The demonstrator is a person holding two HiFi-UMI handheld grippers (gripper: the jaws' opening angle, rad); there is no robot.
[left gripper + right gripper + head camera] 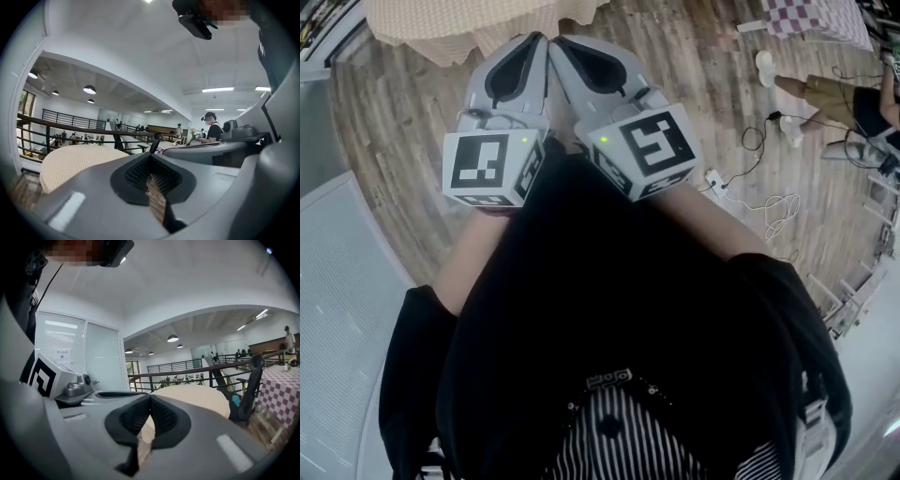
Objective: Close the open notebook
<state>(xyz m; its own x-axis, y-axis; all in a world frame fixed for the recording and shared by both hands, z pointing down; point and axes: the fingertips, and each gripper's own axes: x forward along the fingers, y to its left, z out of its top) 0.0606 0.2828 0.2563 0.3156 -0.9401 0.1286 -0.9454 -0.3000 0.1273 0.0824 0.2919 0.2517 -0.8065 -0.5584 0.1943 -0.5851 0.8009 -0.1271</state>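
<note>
The left tongs (536,45) are clenched on nothing, and their cube (478,161) carries only a black-and-white square marker with no readable writing. The right tongs (561,47), just beside them, are likewise clenched empty and point toward a cloth-covered surface (459,28). No view shows the notebook.

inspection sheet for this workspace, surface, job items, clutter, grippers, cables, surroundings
surface: round table under a beige checked cloth, at the top edge of the head view, ahead of both grippers
job's things: notebook, nothing seen in any view
clutter: nothing seen on the part of the cloth in view
grippers: left gripper jaws together, empty; right gripper jaws together, empty; both side by side, close to the person's black top
cables: loose cables and a power strip on the floor to the right
surroundings: wooden floor; another person standing at the right; purple checked tablecloth beyond
</note>
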